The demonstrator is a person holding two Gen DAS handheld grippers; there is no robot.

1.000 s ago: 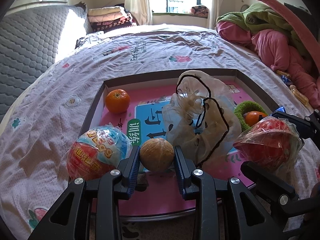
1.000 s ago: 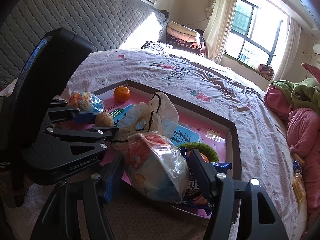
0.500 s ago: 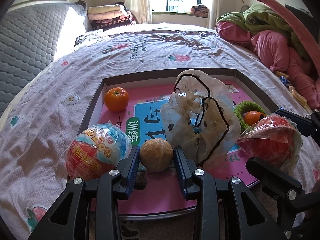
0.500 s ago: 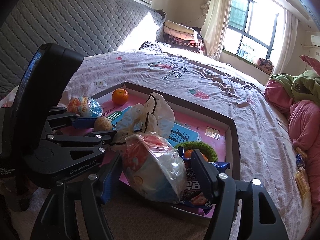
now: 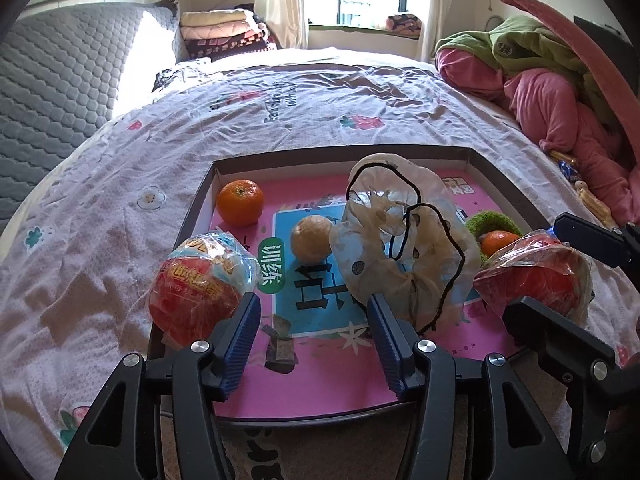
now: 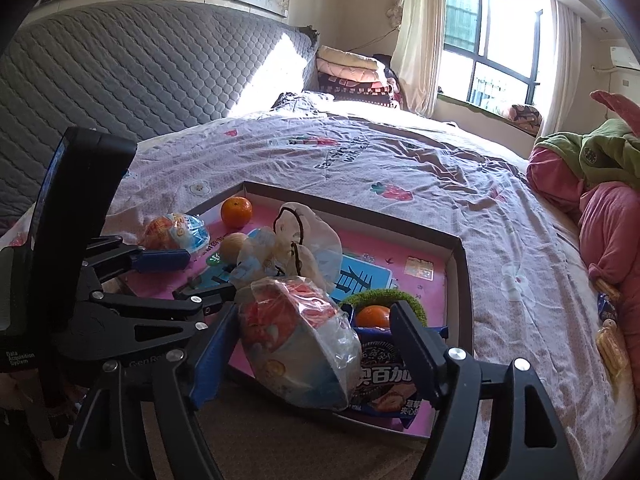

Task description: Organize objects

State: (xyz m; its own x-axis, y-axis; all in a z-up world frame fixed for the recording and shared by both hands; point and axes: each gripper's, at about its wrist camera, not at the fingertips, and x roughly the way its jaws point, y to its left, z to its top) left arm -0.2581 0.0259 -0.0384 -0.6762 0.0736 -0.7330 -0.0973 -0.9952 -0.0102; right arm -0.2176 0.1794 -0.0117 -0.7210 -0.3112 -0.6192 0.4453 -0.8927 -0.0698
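A shallow box tray (image 5: 202, 196) with a pink printed floor lies on the bed. A tan ball (image 5: 311, 237) rests on its floor, free, ahead of my open, empty left gripper (image 5: 314, 332). An orange (image 5: 240, 202) sits in the far left corner. A wrapped red-and-blue bowl (image 5: 202, 282) leans on the left wall. A crumpled plastic bag (image 5: 404, 248) stands mid-tray. My right gripper (image 6: 306, 354) is shut on another wrapped bowl (image 6: 298, 338), held over the tray's near right corner; this bowl also shows in the left wrist view (image 5: 534, 276).
A green ring with a small orange (image 6: 374, 315) and a dark snack packet (image 6: 386, 380) lie at the tray's right end. Pink and green bedding (image 5: 560, 80) is piled on the right. A grey quilted headboard (image 6: 140, 80) stands on the left. Folded blankets (image 5: 222, 34) are stacked at the back.
My left gripper has opened and let go of the tan ball, which now lies farther in on the tray floor. The right gripper still holds its wrapped bowl.
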